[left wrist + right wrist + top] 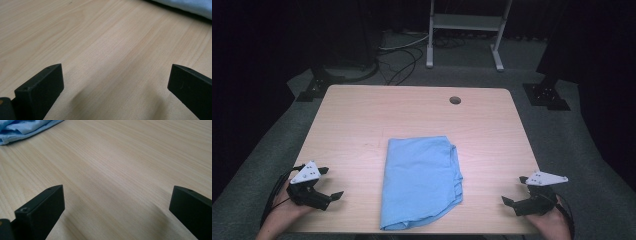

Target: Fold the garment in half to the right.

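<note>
A light blue cloth lies folded on the wooden table, in the near half and roughly midway between the two sides, its long edges running away from the person. Its left and far edges are fairly straight, while the right side shows stacked layers that do not line up, and the near right corner curves in toward a point at the near left that reaches almost to the table's front edge. The left gripper sits at the near left corner of the table, held in the person's left hand, with its jaws spread wide and pointing toward the cloth; nothing is between them. In the left gripper view its jaws stand far apart over bare wood, and an edge of the cloth shows at the top right, well apart from the tips. The right gripper sits at the near right corner in the person's right hand, also with jaws spread wide and empty, pointing left toward the cloth. In the right gripper view the rumpled layered edge of the cloth appears at the top left, again well clear of the jaws. Toward the far edge of the table there is a round cable hole.
</note>
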{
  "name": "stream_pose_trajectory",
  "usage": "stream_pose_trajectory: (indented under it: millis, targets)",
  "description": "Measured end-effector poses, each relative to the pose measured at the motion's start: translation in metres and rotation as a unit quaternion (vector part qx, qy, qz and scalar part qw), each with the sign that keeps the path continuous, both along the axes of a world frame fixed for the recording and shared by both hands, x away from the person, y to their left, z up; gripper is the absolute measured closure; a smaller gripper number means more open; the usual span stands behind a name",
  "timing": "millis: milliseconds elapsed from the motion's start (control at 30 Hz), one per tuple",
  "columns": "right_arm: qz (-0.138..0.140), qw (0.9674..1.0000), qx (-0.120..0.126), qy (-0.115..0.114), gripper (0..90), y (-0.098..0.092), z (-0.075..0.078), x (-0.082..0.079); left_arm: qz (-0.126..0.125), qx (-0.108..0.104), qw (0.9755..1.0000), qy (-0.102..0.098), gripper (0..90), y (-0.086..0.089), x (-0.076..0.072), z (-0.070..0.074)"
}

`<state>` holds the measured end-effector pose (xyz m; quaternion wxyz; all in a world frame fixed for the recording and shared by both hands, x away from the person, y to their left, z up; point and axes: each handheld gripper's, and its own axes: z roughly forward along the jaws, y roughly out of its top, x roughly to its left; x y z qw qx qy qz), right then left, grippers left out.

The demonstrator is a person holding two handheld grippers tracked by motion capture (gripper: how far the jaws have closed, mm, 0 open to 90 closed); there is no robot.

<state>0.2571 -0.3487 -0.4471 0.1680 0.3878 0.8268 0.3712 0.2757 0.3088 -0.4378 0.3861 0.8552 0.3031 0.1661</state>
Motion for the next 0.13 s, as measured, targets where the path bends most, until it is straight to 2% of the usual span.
stream_pose_trajectory:
  millis: [133]
  targets:
    - [0.0, 1.0, -0.002, 0.003, 0.0, 0.0, -0.0008, 0.0006, -0.005, 0.002, 1.0, 0.005, 0.0, -0.0011, 0.0007, -0.0025]
